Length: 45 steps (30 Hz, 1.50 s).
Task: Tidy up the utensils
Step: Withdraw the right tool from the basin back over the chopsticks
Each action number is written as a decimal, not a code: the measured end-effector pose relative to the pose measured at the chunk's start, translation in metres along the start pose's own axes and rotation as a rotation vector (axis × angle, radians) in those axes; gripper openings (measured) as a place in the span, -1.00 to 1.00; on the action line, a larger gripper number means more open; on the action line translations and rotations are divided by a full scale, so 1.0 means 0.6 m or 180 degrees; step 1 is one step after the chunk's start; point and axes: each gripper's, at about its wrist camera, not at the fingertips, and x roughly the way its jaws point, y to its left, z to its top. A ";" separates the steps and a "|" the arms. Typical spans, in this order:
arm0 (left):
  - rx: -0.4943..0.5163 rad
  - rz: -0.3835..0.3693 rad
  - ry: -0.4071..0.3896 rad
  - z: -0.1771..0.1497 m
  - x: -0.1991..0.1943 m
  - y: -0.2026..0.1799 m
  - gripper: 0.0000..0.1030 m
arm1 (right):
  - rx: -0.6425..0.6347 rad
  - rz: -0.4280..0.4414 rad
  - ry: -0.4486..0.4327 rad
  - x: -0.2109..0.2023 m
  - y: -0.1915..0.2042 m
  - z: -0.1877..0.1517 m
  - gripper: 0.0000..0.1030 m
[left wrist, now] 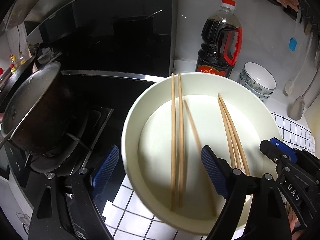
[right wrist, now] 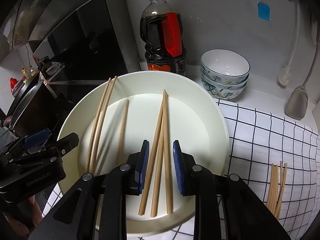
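Straddling three chopsticks [right wrist: 160, 156] between half-open right gripper [right wrist: 161, 167] jaws; splayed sticks may slip out on closing

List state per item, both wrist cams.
Left gripper: open, straddling the basin's near rim.
Right gripper: open around three chopsticks, not yet closed.
Round cream plastic basin: holds six wooden chopsticks.
Dark soy sauce bottle: upright, red cap on.
Floral ceramic bowls: stacked, top one empty.

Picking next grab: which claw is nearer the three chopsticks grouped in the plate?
Right. The right claw straddles the three chopsticks, open; the left claw spans the plate's left rim.
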 end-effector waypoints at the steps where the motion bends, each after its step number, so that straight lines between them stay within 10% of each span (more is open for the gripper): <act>1: -0.0005 0.0002 -0.0008 -0.002 -0.005 0.001 0.62 | 0.0002 0.0000 -0.0008 -0.004 0.001 -0.002 -0.54; 24: -0.0046 -0.0003 -0.0210 -0.043 -0.108 -0.036 0.78 | -0.0117 0.0014 -0.0146 -0.112 -0.013 -0.053 -0.05; 45: 0.0417 -0.0445 -0.0115 -0.099 -0.139 -0.212 0.86 | 0.0288 -0.0488 -0.0054 -0.211 -0.192 -0.172 0.30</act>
